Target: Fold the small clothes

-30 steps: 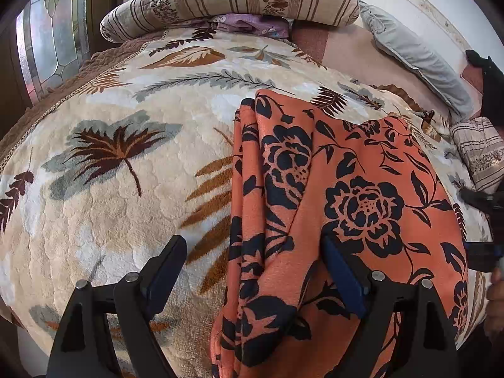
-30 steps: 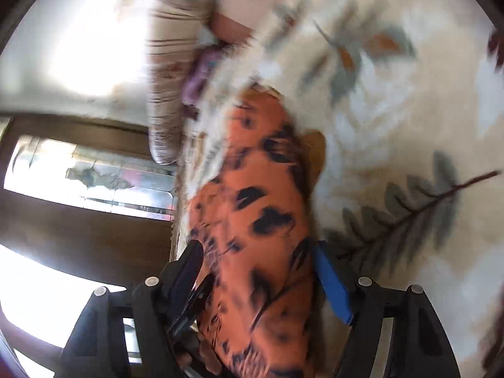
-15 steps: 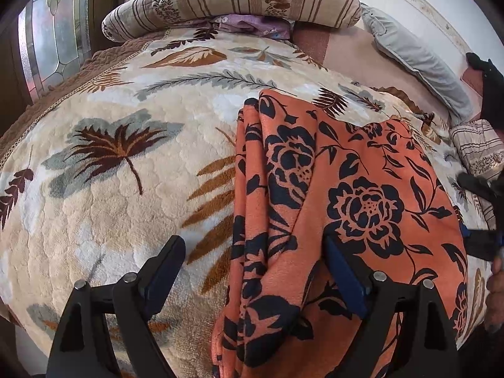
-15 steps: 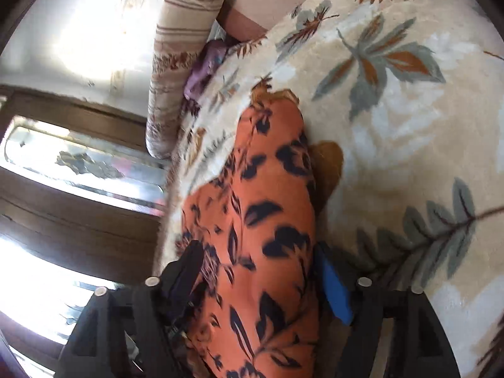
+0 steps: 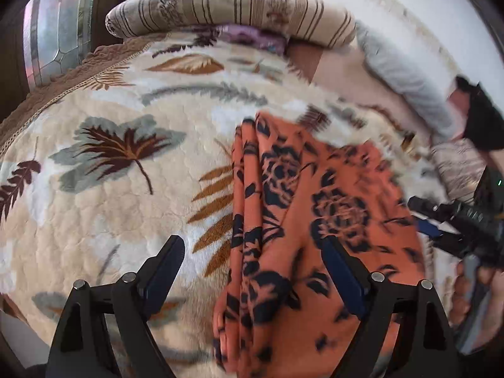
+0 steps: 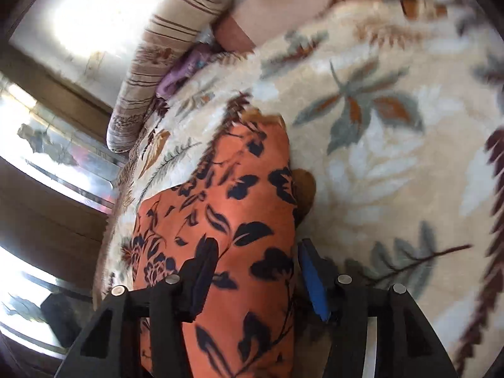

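Note:
An orange garment with dark flowers (image 5: 315,220) lies on the bed; its left edge is folded into long pleats. My left gripper (image 5: 252,245) hovers open over that pleated edge and near end, touching nothing. In the right wrist view the same garment (image 6: 239,208) runs away between the fingers of my right gripper (image 6: 256,247). Those jaws are closing with the cloth between them, and the pads do not visibly press it. The left wrist view shows the right gripper (image 5: 422,217) at the garment's right edge, with a hand (image 5: 469,286) behind it.
The bed is covered by a cream blanket with leaf prints (image 5: 126,189). A striped bolster (image 5: 233,12) and a purple cloth (image 5: 252,36) lie at the head, a grey pillow (image 5: 406,75) to the right. A patterned-glass window (image 5: 60,41) is beyond the bed's left side.
Both grippers have lifted and drawn back a little from the garment. The right gripper's jaws have narrowed around the cloth and its view has rolled. The garment lies much as before.

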`<state>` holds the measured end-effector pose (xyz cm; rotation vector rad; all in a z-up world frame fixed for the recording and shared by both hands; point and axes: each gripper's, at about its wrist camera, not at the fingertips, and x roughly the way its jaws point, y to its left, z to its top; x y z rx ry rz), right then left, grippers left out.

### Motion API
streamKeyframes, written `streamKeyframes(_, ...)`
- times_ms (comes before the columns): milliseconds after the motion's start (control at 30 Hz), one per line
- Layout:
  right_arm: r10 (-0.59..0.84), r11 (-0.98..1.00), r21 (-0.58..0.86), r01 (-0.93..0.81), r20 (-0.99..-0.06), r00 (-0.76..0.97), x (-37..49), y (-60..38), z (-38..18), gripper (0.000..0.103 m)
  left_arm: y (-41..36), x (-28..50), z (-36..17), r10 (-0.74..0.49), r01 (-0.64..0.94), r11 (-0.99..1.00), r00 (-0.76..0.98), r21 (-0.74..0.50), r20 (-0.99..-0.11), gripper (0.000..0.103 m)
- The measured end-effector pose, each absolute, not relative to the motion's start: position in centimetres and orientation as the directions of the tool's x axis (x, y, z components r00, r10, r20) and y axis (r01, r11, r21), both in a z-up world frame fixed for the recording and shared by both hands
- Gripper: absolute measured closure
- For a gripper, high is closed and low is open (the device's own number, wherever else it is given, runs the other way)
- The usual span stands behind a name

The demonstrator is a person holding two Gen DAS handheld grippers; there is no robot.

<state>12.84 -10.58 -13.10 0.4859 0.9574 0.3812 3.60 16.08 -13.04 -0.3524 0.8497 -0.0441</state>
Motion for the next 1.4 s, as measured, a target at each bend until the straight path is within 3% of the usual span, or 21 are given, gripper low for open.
streamKeyframes(100, 0.543, 0.818, 0.545, -0.185, -0.624, 0.562, 10.1, -10.5, -10.4, 0.047, 16.8, 1.9, -13.9, -0.245, -0.115, 0.913, 0.610, -0.390, -0.753, 0.016)
streamKeyframes(167, 0.590, 0.789, 0.568, -0.233, -0.595, 0.546, 8.2, -9.3, -9.9, 0.047, 17.3, 2.0, -16.9, -0.274, -0.163, 0.900, 0.509, -0.404, -0.816, 0.036)
streamKeyframes(233, 0.627, 0.768, 0.579, -0.273, -0.595, 0.503, 6.5, -8.7, -10.2, 0.047, 17.9, 1.6, -16.5, -0.284, -0.177, 0.883, 0.534, -0.434, -0.796, 0.039)
streamKeyframes(367, 0.632, 0.774, 0.581, -0.252, -0.677, 0.377, 6.2, -7.3, -13.7, 0.046, 18.2, 1.6, -14.1, -0.298, -0.170, 0.866, 0.580, -0.471, -0.758, 0.040)
streamKeyframes(533, 0.677, 0.731, 0.638, -0.240, -0.636, 0.371, 5.6, -8.7, -14.7, 0.046, 18.5, 5.4, -11.1, -0.295, -0.141, 0.870, 0.616, -0.472, -0.730, 0.038)
streamKeyframes(667, 0.687, 0.722, 0.645, -0.249, -0.626, 0.369, 5.1, -9.6, -14.9, 0.046, 18.4, 11.5, -12.4, -0.358, -0.139, 0.848, 0.563, -0.512, -0.745, 0.038)
streamKeyframes(700, 0.687, 0.722, 0.644, -0.254, -0.624, 0.371, 5.0, -9.6, -15.0, 0.046, 18.3, 13.1, -13.1, -0.347, -0.136, 0.862, 0.544, -0.488, -0.764, 0.041)
streamKeyframes(767, 0.698, 0.711, 0.655, -0.255, -0.614, 0.369, 5.0, -9.8, -15.2, 0.046, 18.6, 15.0, -15.2, -0.342, -0.191, 0.859, 0.476, -0.475, -0.810, 0.061)
streamKeyframes(800, 0.706, 0.702, 0.665, -0.254, -0.607, 0.364, 5.0, -10.1, -15.3, 0.046, 19.0, 15.5, -15.9, -0.391, -0.206, 0.826, 0.461, -0.524, -0.797, 0.062)
streamKeyframes(933, 0.741, 0.665, 0.707, -0.243, -0.580, 0.340, 5.2, -11.3, -15.9, 0.046, 18.9, 15.2, -14.8, -0.355, -0.179, 0.846, 0.513, -0.502, -0.781, 0.062)
streamKeyframes(1033, 0.749, 0.655, 0.716, -0.243, -0.572, 0.334, 5.4, -11.4, -16.2, 0.046, 18.9, 16.2, -16.0, -0.355, -0.185, 0.850, 0.491, -0.494, -0.795, 0.052)
streamKeyframes(1133, 0.752, 0.652, 0.717, -0.244, -0.572, 0.329, 5.4, -11.6, -16.2, 0.046, 19.4, 16.1, -15.5, -0.362, -0.202, 0.835, 0.498, -0.511, -0.788, 0.052)
streamKeyframes(1267, 0.747, 0.656, 0.718, -0.231, -0.575, 0.335, 5.3, -11.6, -16.0, 0.046, 18.6, 13.1, -12.3, -0.282, -0.157, 0.891, 0.543, -0.426, -0.791, 0.052)
streamKeyframes(1333, 0.737, 0.667, 0.708, -0.232, -0.581, 0.345, 5.1, -11.6, -15.8, 0.046, 17.7, 10.6, -10.7, -0.252, -0.143, 0.909, 0.559, -0.391, -0.790, 0.045)
streamKeyframes(1400, 0.725, 0.680, 0.696, -0.231, -0.591, 0.352, 4.9, -11.3, -15.6, 0.046, 16.7, 7.7, -9.5, -0.221, -0.132, 0.923, 0.585, -0.361, -0.780, 0.025)
